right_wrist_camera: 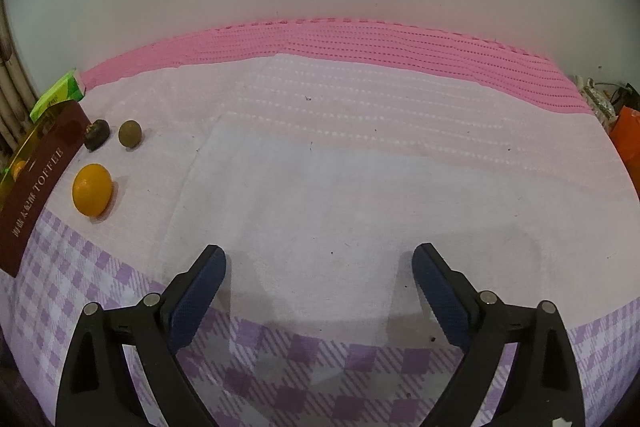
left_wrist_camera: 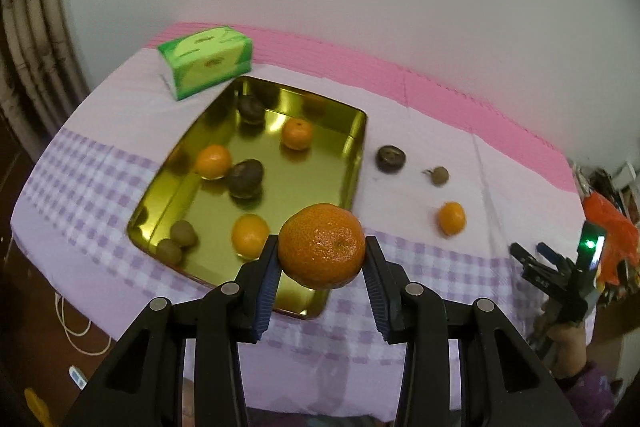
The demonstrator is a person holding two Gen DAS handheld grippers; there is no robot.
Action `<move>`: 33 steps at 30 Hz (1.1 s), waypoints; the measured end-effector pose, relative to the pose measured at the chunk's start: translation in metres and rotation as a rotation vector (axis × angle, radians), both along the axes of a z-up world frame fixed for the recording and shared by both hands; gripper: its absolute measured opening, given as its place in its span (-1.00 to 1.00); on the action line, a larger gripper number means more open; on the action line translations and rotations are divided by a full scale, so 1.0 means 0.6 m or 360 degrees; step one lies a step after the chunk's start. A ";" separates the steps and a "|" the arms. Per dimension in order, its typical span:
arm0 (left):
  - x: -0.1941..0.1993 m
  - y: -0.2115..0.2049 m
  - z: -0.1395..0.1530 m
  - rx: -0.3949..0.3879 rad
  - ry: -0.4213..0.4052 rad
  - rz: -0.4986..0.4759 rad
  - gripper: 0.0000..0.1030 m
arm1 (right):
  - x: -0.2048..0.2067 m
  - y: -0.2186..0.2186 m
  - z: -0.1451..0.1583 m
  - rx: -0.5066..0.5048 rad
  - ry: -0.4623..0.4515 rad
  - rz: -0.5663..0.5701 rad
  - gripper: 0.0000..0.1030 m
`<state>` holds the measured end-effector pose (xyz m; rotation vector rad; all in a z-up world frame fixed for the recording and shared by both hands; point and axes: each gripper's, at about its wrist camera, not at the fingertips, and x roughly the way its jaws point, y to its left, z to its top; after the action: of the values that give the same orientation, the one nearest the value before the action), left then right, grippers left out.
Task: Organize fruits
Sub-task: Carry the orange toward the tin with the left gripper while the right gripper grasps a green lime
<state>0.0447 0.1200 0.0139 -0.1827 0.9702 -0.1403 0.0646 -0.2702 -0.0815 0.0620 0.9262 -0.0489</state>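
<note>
My left gripper [left_wrist_camera: 321,247] is shut on a large mandarin [left_wrist_camera: 321,245] and holds it above the near right corner of the gold tin tray [left_wrist_camera: 356,147]. The tray holds several fruits: oranges, dark passion fruits and small brown ones. On the cloth to its right lie a dark fruit [left_wrist_camera: 391,159], a small brown fruit [left_wrist_camera: 439,175] and a small orange [left_wrist_camera: 452,218]. My right gripper [right_wrist_camera: 319,263] is open and empty above bare cloth; it also shows in the left wrist view [left_wrist_camera: 538,255]. In the right wrist view the orange [right_wrist_camera: 92,189], dark fruit [right_wrist_camera: 96,135] and brown fruit [right_wrist_camera: 130,133] lie at far left.
A green tissue pack [left_wrist_camera: 206,61] stands behind the tray. The tray's maroon outer wall [right_wrist_camera: 40,187] shows at the left in the right wrist view. The table has a pink and lilac checked cloth [right_wrist_camera: 320,167] and meets a white wall. Orange clutter [left_wrist_camera: 608,227] lies off the right edge.
</note>
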 end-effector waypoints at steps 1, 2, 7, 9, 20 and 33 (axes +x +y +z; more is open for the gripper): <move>0.000 0.005 -0.001 0.0000 -0.0007 0.0008 -0.20 | -0.001 0.002 0.003 0.0007 -0.0016 0.0010 0.44; -0.001 0.009 -0.002 0.0004 -0.0016 0.0014 -0.20 | -0.001 0.004 0.006 0.0021 -0.0024 0.0024 0.21; -0.001 0.012 -0.010 0.0007 -0.0055 -0.0006 -0.20 | 0.024 0.046 0.042 0.0147 -0.0048 0.0184 -0.04; 0.000 0.011 -0.016 0.0008 -0.0051 -0.0019 -0.20 | 0.042 0.074 0.060 0.0158 -0.0067 0.0282 -0.07; 0.007 0.017 -0.029 0.0002 -0.0041 -0.0029 -0.20 | 0.156 0.192 0.060 0.0140 0.0024 0.0605 -0.08; 0.021 0.025 -0.051 0.0022 0.0017 -0.0030 -0.20 | 0.212 0.252 0.013 0.0000 0.0170 0.0707 -0.58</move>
<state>0.0573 0.1347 -0.0167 -0.1616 0.9835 -0.1497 0.1918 -0.1191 -0.0736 -0.1484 1.0292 0.3629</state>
